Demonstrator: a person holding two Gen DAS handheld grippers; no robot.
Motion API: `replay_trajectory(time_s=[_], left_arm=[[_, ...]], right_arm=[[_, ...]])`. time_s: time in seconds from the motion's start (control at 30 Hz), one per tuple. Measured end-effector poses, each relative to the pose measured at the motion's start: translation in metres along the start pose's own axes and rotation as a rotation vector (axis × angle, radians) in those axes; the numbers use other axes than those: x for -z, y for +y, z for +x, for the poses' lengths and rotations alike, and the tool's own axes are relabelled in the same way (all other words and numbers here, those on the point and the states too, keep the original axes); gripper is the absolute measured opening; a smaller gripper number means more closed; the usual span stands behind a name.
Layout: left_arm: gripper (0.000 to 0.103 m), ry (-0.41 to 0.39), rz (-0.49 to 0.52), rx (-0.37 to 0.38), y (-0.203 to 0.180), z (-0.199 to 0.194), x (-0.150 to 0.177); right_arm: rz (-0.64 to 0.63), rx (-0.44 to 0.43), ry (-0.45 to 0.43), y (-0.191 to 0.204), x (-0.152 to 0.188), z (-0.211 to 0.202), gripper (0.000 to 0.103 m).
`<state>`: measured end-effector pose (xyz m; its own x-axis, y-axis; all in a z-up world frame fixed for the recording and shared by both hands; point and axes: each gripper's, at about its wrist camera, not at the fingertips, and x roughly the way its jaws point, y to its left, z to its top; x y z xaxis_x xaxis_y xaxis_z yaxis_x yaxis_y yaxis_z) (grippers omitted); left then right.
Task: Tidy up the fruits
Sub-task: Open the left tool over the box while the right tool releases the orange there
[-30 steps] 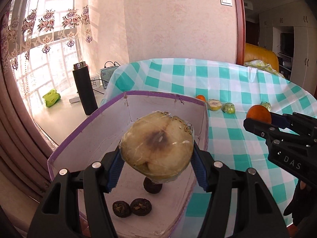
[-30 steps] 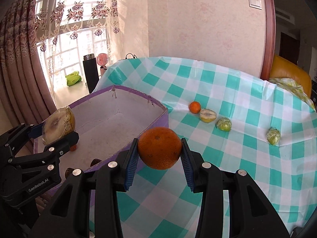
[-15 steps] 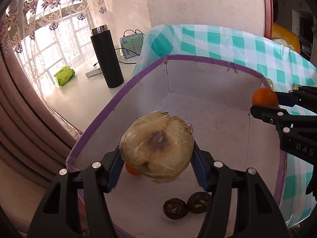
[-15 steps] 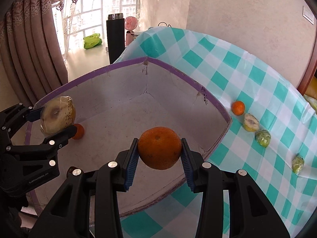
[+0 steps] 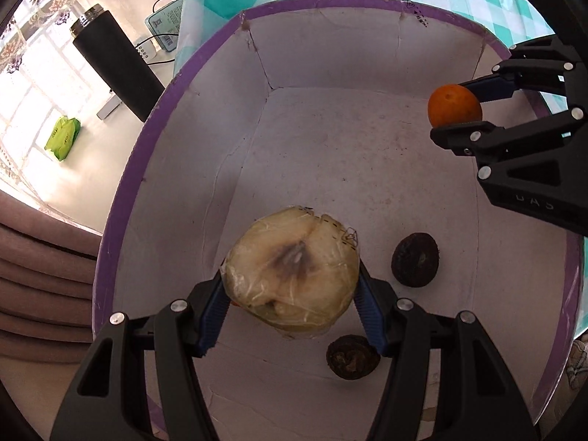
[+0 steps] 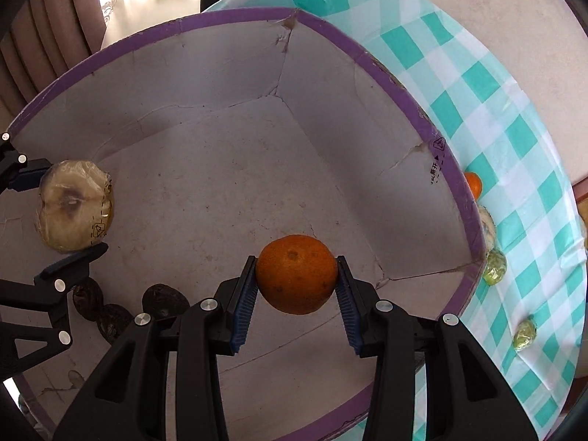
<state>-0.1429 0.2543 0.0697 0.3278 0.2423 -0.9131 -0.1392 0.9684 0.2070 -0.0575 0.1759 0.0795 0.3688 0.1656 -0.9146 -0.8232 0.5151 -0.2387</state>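
My left gripper [image 5: 292, 286] is shut on a plastic-wrapped cut pale fruit half [image 5: 292, 275], held over the floor of the white cardboard box with a purple rim [image 5: 147, 154]. My right gripper [image 6: 296, 283] is shut on an orange [image 6: 297, 273], also inside the box [image 6: 415, 110]. Each gripper shows in the other's view: the right one [image 5: 459, 110] with the orange [image 5: 454, 104], the left one [image 6: 62, 217] with the fruit half [image 6: 75, 204]. Dark wrinkled fruits [image 5: 414, 259] [image 5: 351, 356] lie on the box floor [image 6: 161, 299].
On the teal checked tablecloth [image 6: 514, 136] right of the box lie a small orange [image 6: 474, 183], a cut pale fruit [image 6: 487, 226] and two wrapped green fruits [image 6: 494, 272] [image 6: 523, 332]. A black flask [image 5: 117, 70] and a green packet [image 5: 62, 137] sit on the side surface beyond.
Both grippers have moved forward and down into the box, still holding their fruit. The view now looks down on the box floor.
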Motion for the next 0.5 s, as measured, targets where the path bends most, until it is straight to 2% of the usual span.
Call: replay_trajectory(time_s=[0.1, 0.2, 0.3, 0.37, 0.5], left_arm=[[0.062, 0.014, -0.007, 0.020, 0.003, 0.004, -0.004], [0.063, 0.040, 0.010, -0.001, 0.002, 0.009, -0.003], [0.063, 0.070, 0.015, -0.015, 0.002, 0.017, -0.001], [0.063, 0.084, 0.000, 0.002, 0.005, 0.018, 0.000], [0.070, 0.076, -0.031, -0.001, 0.012, 0.015, -0.003]], right_arm=[[-0.037, 0.011, 0.030, 0.008, 0.000, 0.010, 0.042], [-0.068, 0.049, 0.051, 0.015, 0.001, 0.021, 0.042], [-0.048, 0.025, 0.031, 0.012, 0.001, 0.018, 0.044], [-0.059, 0.045, 0.017, 0.013, 0.002, 0.015, 0.059], [-0.079, 0.063, -0.016, 0.015, 0.004, 0.008, 0.073]])
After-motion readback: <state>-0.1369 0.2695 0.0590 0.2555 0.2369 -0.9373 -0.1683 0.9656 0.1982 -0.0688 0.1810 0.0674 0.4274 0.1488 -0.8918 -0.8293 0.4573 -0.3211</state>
